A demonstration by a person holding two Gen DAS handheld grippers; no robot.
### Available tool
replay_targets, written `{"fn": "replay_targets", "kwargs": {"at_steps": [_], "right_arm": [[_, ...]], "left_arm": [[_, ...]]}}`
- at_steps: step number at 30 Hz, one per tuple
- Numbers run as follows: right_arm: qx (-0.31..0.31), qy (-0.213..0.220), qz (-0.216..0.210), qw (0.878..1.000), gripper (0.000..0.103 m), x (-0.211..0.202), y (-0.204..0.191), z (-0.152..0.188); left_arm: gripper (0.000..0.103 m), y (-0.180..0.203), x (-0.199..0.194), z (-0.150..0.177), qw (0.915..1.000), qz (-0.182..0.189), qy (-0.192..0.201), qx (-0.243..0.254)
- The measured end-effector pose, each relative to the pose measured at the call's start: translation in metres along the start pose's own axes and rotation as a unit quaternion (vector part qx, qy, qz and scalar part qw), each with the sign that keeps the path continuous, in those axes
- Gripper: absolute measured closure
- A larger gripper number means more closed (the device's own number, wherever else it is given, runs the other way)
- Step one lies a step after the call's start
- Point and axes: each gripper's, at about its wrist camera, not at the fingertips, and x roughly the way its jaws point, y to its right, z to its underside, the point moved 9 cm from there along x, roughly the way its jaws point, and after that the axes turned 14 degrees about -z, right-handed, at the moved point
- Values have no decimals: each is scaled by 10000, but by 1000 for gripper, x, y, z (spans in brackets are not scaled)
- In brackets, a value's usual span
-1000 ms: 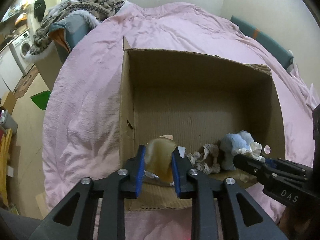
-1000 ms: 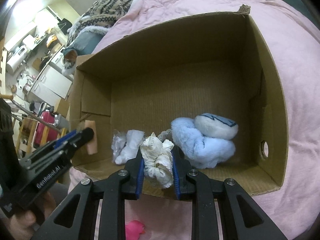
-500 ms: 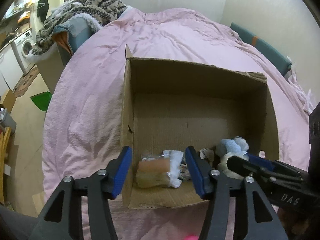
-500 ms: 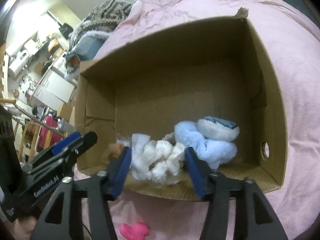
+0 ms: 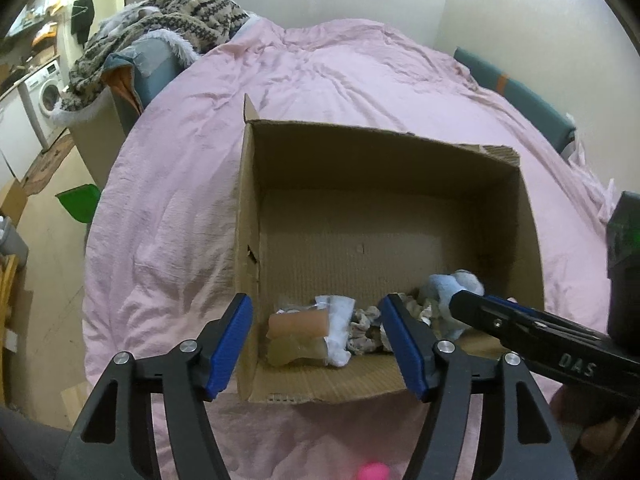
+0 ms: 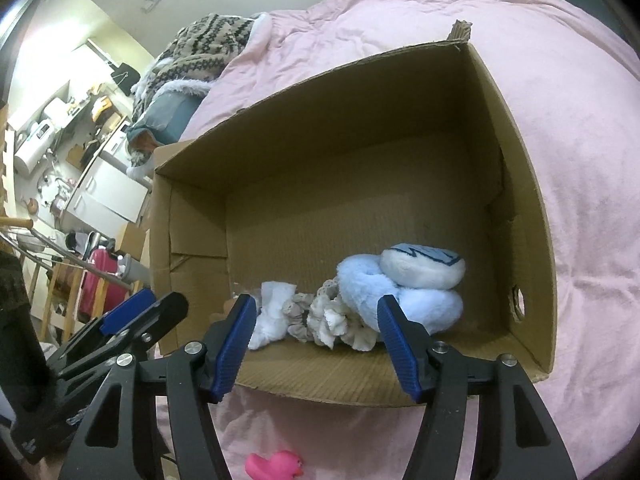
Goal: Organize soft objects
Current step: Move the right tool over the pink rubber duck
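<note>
An open cardboard box (image 5: 248, 216) (image 6: 516, 184) sits on the pink bed cover. Along its near wall lie a tan soft piece (image 5: 298, 324) on a yellowish one, a white cloth (image 5: 338, 320) (image 6: 270, 316), a cream lace scrunchie (image 6: 340, 316), a fluffy blue plush (image 6: 376, 284) (image 5: 452, 284) and a white and blue pad (image 6: 422, 266). My left gripper (image 5: 316, 344) hangs over the box's near left corner, its jaws opening, nothing pressed between them. My right gripper (image 6: 314, 340) hovers above the scrunchie, jaws opening too, gripping nothing.
A pink rubber duck (image 6: 274, 465) (image 5: 374, 472) lies on the cover just in front of the box. A patterned blanket (image 5: 168, 12) is heaped at the far left of the bed. Floor, a green dustpan (image 5: 78, 202) and a washing machine (image 5: 42, 92) lie beyond the bed's left edge.
Both grippers have opened. The left one let the tan and yellowish pieces drop into the box; the right one let go of the cream scrunchie, which now lies on the box floor.
</note>
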Motion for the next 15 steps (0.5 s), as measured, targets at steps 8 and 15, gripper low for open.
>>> {"fn": "replay_targets", "kwargs": {"at_steps": [8, 15], "right_arm": [[-25, 71, 0, 10000, 36, -8, -3, 2], [-9, 161, -140, 9998, 37, -30, -14, 15]], "left_arm": [[39, -13, -17, -1, 9999, -65, 111, -94], [39, -26, -29, 21, 9998, -81, -79, -170]]}}
